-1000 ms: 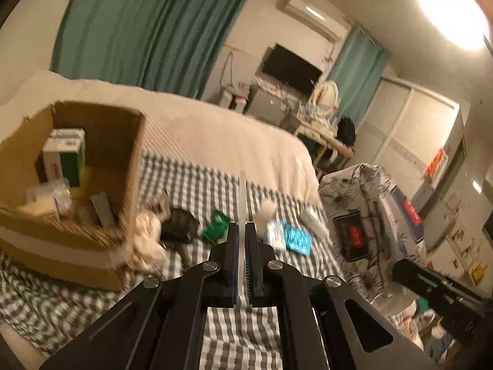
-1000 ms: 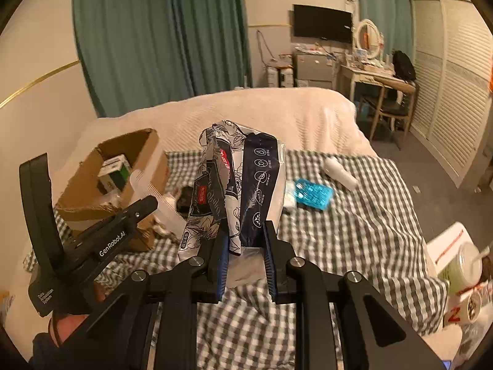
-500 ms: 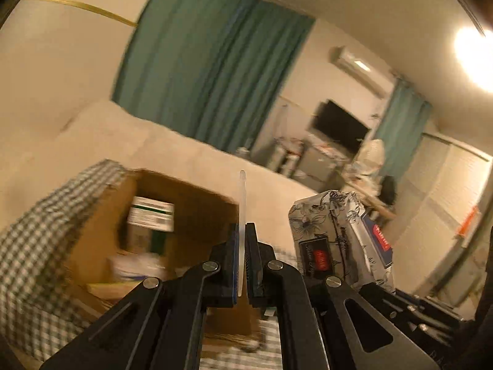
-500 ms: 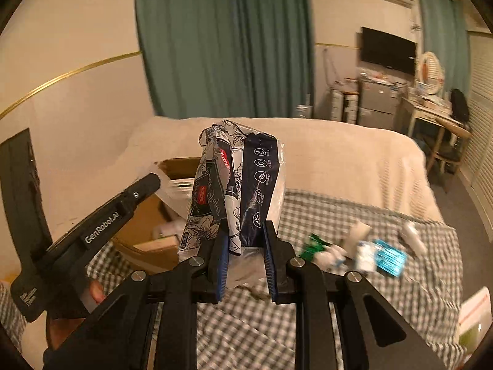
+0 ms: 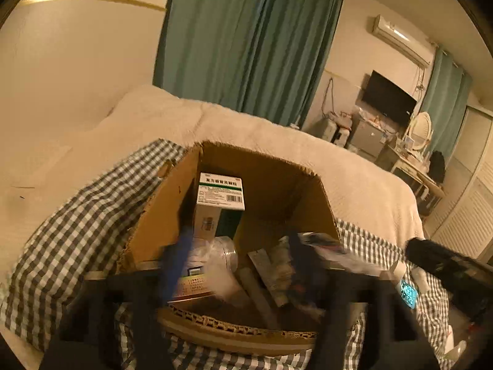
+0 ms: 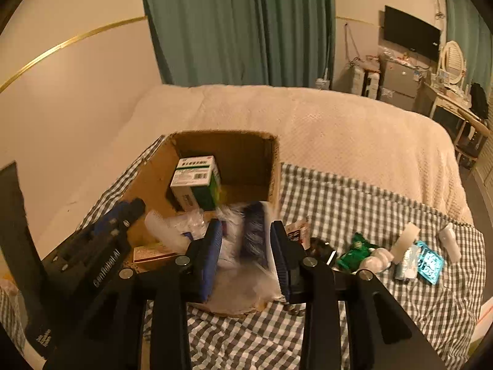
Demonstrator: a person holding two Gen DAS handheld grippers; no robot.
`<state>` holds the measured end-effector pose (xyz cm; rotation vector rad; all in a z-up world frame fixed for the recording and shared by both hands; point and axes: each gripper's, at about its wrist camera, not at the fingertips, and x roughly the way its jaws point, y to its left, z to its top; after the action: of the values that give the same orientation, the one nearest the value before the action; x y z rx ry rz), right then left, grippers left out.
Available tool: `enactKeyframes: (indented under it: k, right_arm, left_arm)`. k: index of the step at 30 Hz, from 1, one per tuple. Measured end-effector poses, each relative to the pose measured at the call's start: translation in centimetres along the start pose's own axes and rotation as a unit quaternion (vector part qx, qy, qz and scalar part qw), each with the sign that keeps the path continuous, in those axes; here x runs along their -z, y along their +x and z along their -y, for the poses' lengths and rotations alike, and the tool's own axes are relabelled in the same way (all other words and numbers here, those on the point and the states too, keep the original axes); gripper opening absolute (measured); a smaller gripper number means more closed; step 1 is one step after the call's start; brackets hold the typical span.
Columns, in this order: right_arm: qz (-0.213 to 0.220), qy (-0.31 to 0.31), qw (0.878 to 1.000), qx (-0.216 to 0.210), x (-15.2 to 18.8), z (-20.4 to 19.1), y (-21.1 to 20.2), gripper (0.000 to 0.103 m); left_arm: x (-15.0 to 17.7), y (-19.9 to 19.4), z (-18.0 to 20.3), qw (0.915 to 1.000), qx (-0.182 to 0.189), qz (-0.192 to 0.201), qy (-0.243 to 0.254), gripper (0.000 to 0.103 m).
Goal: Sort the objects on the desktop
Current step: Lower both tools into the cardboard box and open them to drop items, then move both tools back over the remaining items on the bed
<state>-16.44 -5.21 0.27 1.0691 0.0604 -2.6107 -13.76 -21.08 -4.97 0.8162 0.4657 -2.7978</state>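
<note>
Both tongs [image 6: 246, 257] [image 5: 234, 265] gape above box [image 6: 154, 169].

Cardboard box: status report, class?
Right hand-held gripper open, packet dropping into cardboard box. Left hand-held gripper open, blurred. Nothing blocking.

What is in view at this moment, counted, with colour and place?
box: 1, brown cardboard, on the checked cloth
carton: 1, white and green, upright inside the box
packet: 1, dark blue and white, blurred, between the right fingers over the box
green wrapper: 1, on the cloth right of the box
teal pack: 1, on the cloth, far right
cloth: 1, grey-white check, on the bed
left gripper: open, over the box
right gripper: open
</note>
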Motion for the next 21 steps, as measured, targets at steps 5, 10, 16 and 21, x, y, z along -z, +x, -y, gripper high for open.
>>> enactKeyframes:
  k: [5,10,16,21]
  right_arm:
    - [0.043,0.02,0.998,0.027,1.3,2.8,-4.7,0.038]
    - [0.072,0.05,0.994,0.069,4.1,7.3,-9.8,0.042]
    - [0.078,0.104,0.986,0.109,8.6,13.6,-13.6,0.042]
    - [0.067,0.146,0.978,0.131,12.7,17.9,-14.2,0.042]
  left_arm:
    - [0.2,-2.6,3.1,0.9995,0.025,0.004,0.022,0.084]
    - [1.8,-5.7,8.7,0.9962,0.076,0.007,0.042,0.095]
    - [5.7,-6.0,15.0,0.989,0.119,-0.032,0.081,0.095]
    - [10.1,-3.9,18.3,0.9833,0.133,-0.073,0.1,0.095]
